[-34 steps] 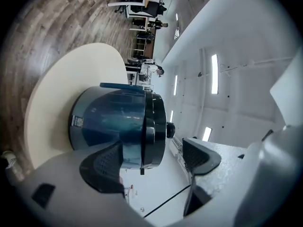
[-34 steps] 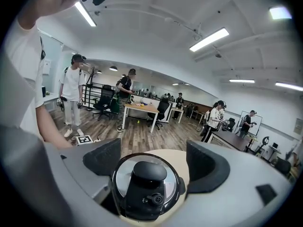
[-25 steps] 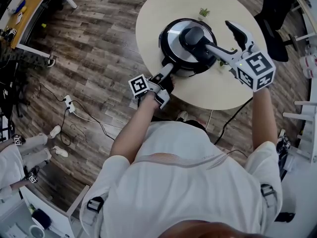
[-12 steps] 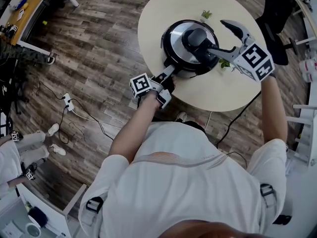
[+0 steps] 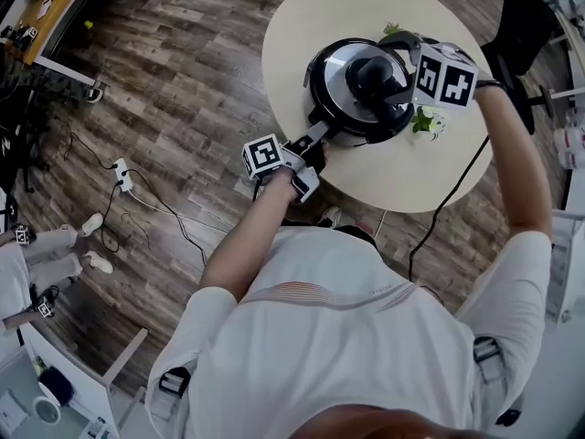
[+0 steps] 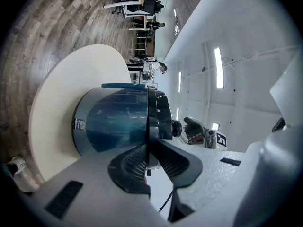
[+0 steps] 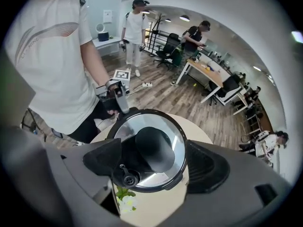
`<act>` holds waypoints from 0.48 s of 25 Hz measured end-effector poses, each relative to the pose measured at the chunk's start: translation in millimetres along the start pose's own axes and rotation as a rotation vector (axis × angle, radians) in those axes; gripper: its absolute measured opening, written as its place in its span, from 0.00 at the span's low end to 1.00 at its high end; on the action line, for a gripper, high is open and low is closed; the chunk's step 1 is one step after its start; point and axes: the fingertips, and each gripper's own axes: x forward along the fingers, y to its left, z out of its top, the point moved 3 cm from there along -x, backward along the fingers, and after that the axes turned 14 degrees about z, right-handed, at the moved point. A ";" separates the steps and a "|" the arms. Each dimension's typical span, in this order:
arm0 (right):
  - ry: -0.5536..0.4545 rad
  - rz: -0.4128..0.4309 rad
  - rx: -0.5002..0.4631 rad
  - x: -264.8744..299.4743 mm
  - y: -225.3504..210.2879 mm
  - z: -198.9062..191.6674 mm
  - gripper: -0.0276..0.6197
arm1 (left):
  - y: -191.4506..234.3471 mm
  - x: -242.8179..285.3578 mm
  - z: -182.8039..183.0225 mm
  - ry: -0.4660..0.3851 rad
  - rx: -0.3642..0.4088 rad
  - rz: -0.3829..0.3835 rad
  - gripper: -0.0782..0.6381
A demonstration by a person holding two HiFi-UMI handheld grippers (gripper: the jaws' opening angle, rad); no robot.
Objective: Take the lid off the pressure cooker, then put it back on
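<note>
A round black pressure cooker [image 5: 361,85] with a mirror-polished steel lid [image 7: 177,143] stands on the middle of the round cream surface [image 5: 292,26]. The left hand-held gripper [image 6: 149,164], whose jaws have just been closing, pinches its black side handle [image 5: 313,137] at the near edge. The right hand-held gripper [image 7: 155,161] gapes wide around the lid's domed black knob [image 7: 154,146]. Only the left gripper view shows the glossy bluish pot wall [image 6: 113,119].

Left gripper [image 6: 149,161] just closed, seemingly gripping handle [image 5: 315,136]; right gripper [image 7: 155,163] open, pointing down.

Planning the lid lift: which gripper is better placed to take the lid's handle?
Right. The right gripper hangs over the lid, fingers open, framing its black handle. The left gripper has just been closing its fingers on the cooker's side handle.
</note>
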 end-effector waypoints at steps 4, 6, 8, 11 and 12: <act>0.121 0.098 -0.104 27.5 -5.4 -6.0 0.71 | 0.4 0.4 -0.1 -0.004 0.004 0.005 0.19; 0.150 0.138 -0.126 36.4 -10.4 -8.2 0.70 | 0.7 0.7 0.4 -0.006 0.005 0.006 0.19; 0.183 0.168 -0.144 42.4 -15.7 -10.7 0.69 | 0.5 0.9 1.3 -0.009 0.005 0.007 0.19; 0.224 0.210 -0.179 48.4 -18.3 -14.1 0.60 | -0.3 1.0 1.3 -0.010 0.007 0.008 0.19; 0.227 0.225 -0.186 50.1 -18.1 -14.3 0.60 | -0.5 1.2 1.2 -0.011 0.008 0.008 0.19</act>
